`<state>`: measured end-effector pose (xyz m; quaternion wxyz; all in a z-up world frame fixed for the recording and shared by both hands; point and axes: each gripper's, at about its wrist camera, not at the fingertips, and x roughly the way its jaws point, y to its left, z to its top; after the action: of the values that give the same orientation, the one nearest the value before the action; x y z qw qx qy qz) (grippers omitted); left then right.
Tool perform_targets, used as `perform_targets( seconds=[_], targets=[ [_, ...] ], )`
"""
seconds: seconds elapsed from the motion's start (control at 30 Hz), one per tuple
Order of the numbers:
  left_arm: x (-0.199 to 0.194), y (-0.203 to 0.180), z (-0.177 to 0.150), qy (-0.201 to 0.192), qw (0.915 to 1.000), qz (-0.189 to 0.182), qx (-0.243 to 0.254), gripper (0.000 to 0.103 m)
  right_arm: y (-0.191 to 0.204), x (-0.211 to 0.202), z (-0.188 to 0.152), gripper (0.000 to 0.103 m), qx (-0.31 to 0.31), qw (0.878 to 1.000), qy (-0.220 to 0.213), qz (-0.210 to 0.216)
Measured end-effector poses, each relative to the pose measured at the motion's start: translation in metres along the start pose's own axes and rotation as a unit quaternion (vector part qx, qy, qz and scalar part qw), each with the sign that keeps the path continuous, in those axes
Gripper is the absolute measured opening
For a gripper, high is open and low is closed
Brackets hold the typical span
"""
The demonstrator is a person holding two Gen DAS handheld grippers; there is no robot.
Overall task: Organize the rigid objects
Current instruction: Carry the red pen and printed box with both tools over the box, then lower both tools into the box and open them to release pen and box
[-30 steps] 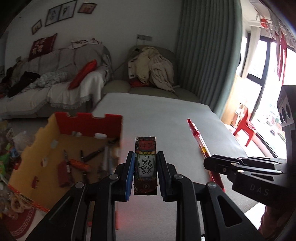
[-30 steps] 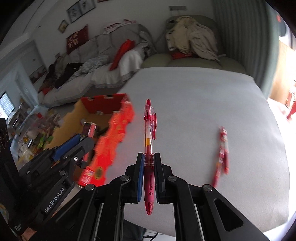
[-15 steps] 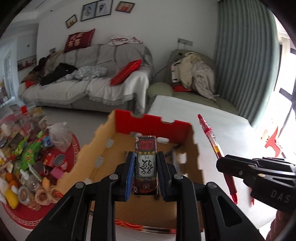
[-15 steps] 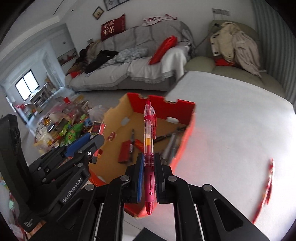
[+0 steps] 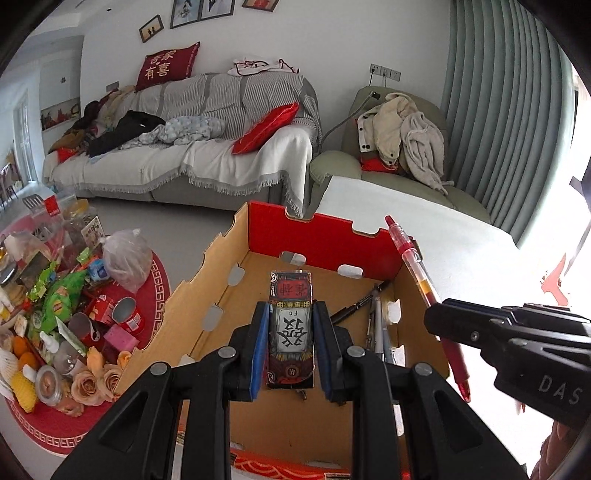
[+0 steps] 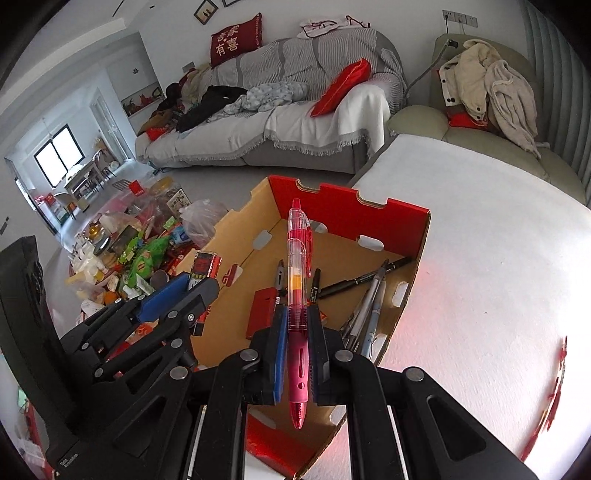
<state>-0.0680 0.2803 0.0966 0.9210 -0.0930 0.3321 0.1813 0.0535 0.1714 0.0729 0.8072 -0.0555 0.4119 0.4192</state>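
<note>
A home living room: a grey sofa (image 5: 207, 147) with red cushions (image 5: 168, 66), framed pictures (image 5: 201, 11), an armchair (image 5: 388, 158) and green curtains (image 5: 506, 122).

Cardboard box (image 5: 321, 236) red on far wall, tan-brown inside; small pack (image 5: 290, 325) dark red and black, white panel with black characters; pen (image 6: 297, 295) clear pink-red with yellow-orange band; left gripper (image 5: 290, 343) black with blue pads; right gripper (image 6: 295, 354) black, blue pad too; table (image 6: 480, 258) white; pens in box (image 6: 365, 291) black, grey, pale blue; sofa (image 5: 192, 162) grey striped, white fringed throw; cushion (image 5: 266, 127) red; curtain (image 5: 506, 110) grey-green; round mat (image 5: 37, 424) red with white key border.
</note>
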Motion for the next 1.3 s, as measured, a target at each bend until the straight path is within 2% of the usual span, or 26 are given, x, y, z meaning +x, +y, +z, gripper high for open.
perform_targets(
  seconds=[0.63,0.97,1.03,1.07,1.13,1.17,1.2,1.23,1.27,1.3],
  targets=[
    [0.044,-0.010,-0.002,0.042,0.9991,-0.003,0.009,0.026,-0.017,0.042,0.005,0.011,0.015,0.999,0.036,-0.013],
    [0.078,-0.018,-0.012,0.107,0.9938,-0.003,0.030,0.026,-0.031,0.066,0.000,0.011,0.017,0.997,0.068,-0.030],
    [0.078,-0.018,-0.009,0.109,0.9936,0.002,0.029,0.044,-0.034,0.067,0.000,0.011,0.018,0.996,0.078,-0.028],
    [0.079,-0.019,-0.008,0.116,0.9927,0.012,0.030,0.060,-0.035,0.066,0.001,0.011,0.015,0.996,0.078,-0.028],
    [0.081,-0.017,-0.009,0.123,0.9918,0.021,0.027,0.071,-0.035,0.063,0.003,0.015,0.004,0.996,0.077,-0.039],
    [0.080,-0.013,-0.009,0.122,0.9921,0.023,0.016,0.081,-0.035,0.061,0.004,0.018,0.000,0.996,0.077,-0.039],
    [0.080,-0.010,-0.009,0.123,0.9920,0.025,0.007,0.088,-0.037,0.059,0.005,0.023,-0.002,0.996,0.077,-0.036],
    [0.079,-0.007,-0.009,0.124,0.9920,0.023,-0.004,0.091,-0.040,0.055,0.005,0.028,0.002,0.997,0.075,-0.035],
    [0.076,-0.001,-0.008,0.119,0.9925,0.021,-0.021,0.098,-0.044,0.050,0.006,0.043,0.011,0.997,0.067,-0.035],
    [0.073,0.003,-0.008,0.114,0.9927,0.023,-0.032,0.103,-0.049,0.043,0.006,0.062,0.020,0.998,0.055,-0.034]
  ],
)
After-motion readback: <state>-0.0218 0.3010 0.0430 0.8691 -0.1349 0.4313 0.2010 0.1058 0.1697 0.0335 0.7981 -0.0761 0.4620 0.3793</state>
